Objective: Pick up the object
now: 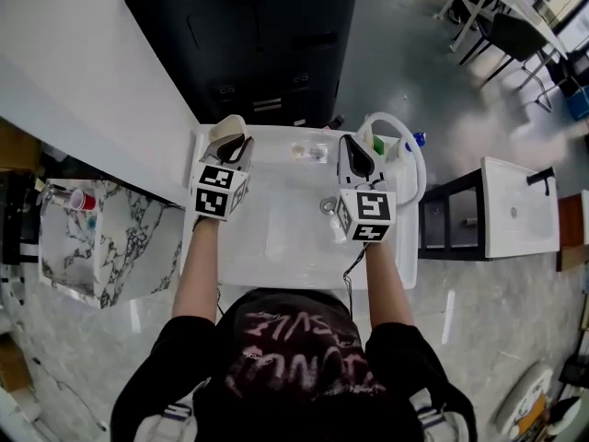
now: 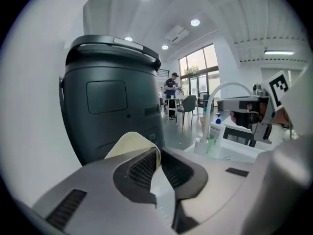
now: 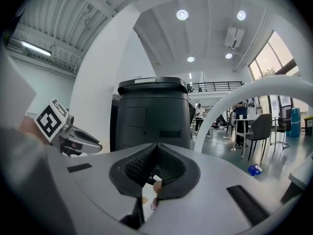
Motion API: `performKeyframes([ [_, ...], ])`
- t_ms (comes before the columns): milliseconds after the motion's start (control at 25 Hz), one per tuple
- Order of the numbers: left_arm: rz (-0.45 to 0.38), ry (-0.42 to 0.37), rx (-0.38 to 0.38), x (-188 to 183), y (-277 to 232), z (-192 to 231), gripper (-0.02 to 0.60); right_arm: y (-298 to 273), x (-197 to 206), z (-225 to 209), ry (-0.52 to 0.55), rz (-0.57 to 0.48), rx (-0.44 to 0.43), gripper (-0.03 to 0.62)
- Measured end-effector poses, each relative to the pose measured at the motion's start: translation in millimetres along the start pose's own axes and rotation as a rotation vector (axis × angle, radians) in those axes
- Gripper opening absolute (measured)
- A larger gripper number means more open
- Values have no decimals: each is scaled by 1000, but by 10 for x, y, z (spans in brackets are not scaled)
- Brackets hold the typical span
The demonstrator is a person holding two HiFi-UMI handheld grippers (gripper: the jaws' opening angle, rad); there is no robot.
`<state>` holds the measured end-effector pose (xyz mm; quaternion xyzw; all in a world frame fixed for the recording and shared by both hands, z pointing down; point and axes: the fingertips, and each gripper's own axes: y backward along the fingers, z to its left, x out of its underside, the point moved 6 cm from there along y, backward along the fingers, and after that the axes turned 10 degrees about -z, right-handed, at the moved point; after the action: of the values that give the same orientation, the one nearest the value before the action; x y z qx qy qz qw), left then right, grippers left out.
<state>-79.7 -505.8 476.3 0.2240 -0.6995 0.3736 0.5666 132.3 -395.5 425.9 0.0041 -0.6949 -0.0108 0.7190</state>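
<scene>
Holding: left gripper clamps the cream sheet by its edge, keeping it above the sink.
Right gripper: fingers together, empty, waiting aside.

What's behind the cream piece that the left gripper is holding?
A tall dark grey container stands behind the cream piece, which the left gripper pinches. The piece and the gripper cover the container's lower front, so its base can't be seen.
</scene>
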Motion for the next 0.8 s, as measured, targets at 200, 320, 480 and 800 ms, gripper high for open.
performKeyframes([
  [200, -72, -9, -58, -257, 273, -33, 43, 31, -76, -35, 5, -28, -17, 15],
  [320, -117, -14, -94, -401, 438, -24, 43, 42, -117, -6, 15, -37, -31, 15],
  [480, -169, -19, -131, -540, 611, -49, 43, 71, -186, -3, 17, -48, -39, 15],
  [800, -220, -26, -159, -702, 801, -120, 41, 154, -255, -19, 41, -49, -46, 14],
])
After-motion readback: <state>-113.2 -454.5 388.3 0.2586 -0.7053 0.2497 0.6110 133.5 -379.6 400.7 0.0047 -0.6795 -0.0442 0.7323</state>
